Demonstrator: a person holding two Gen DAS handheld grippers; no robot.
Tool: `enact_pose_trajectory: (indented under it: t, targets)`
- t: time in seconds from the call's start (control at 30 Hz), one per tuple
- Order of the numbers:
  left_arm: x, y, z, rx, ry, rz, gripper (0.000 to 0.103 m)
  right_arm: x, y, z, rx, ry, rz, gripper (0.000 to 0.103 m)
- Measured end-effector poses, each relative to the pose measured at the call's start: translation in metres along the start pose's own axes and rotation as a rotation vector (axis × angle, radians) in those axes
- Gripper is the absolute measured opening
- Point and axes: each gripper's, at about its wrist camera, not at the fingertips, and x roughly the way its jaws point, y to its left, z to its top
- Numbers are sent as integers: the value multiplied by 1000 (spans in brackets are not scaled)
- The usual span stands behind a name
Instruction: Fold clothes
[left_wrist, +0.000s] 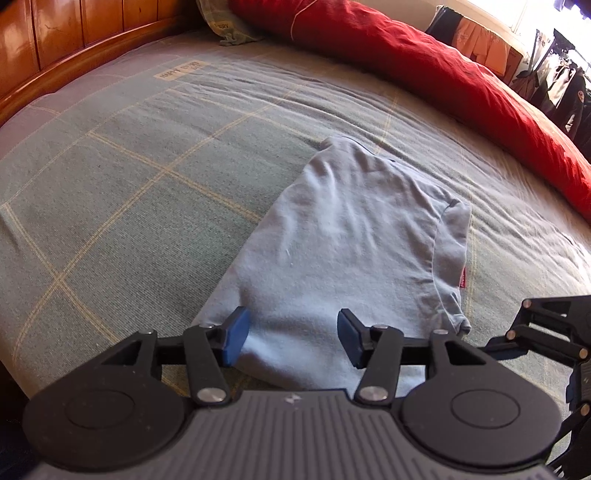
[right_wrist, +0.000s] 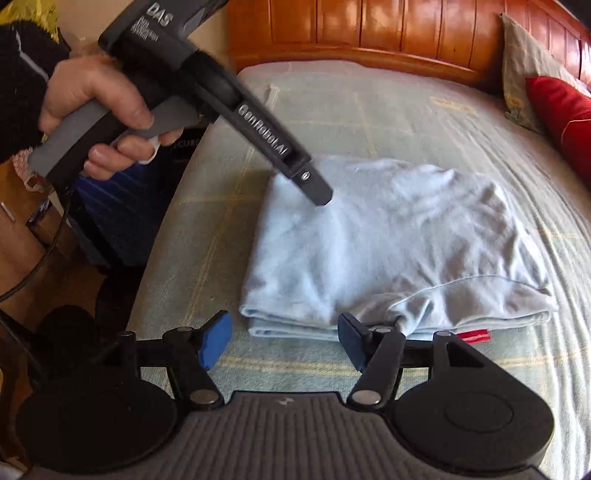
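A folded light-blue shirt (left_wrist: 354, 236) lies on the bed (left_wrist: 129, 192), on a green checked sheet. From the left wrist view its long axis runs away from the camera toward the red quilt (left_wrist: 424, 74); from the right wrist view it lies crosswise, folded edges stacked at the near side and a small red tag (right_wrist: 474, 336) poking out (the lettering on it is too small to read).

The left claw (left_wrist: 291, 339) hangs over the near end of the shirt, jaws parted, nothing pinched between the blue pads (left_wrist: 236, 339). The right claw (right_wrist: 284, 341) sits just off the shirt's near edge, jaws also apart and holding nothing.

A hand (right_wrist: 96, 110) grips the left tool's handle. A pillow (left_wrist: 225, 22) leans against the wooden headboard (left_wrist: 55, 44), partly cut off by the frame.
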Motion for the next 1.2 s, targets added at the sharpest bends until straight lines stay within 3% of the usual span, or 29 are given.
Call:
enact_pose_trajectory:
  t: [0.17,0.23,0.37,0.47,0.6,0.67,0.87,0.93,1.03,1.17,1.2]
  targets:
    - [-1,-1,4,3,24,-8,55,18,-28,12,67,0,-51,72]
    - [-3,-1,8,-7,35,-14,55,28,-37,5,120,53,-39,72]
    - [-10,-8,36,24,-31,-70,53,10,-31,-2,155,20,-41,73]
    - [12,-20,63,65,-45,-115,54,7,-26,0,165,18,-39,74]
    - [55,-24,78,68,26,-113,55,4,-25,4,189,20,-44,74]
    - [69,-20,76,38,79,-88,50,-1,-30,3,218,19,-47,74]
    - [67,-29,121,84,-26,-136,53,-12,-41,3,266,-12,-59,74]
    - [87,-35,144,113,-4,-124,55,-13,-44,4,273,-20,-65,75]
    - [126,-32,167,69,116,-129,52,-16,-49,5,279,-36,-67,75]
    - [152,-20,180,-42,179,-240,50,-14,-57,1,298,-27,-81,75]
    - [156,-17,184,-74,186,-278,40,-12,-60,-1,306,-22,-85,75]
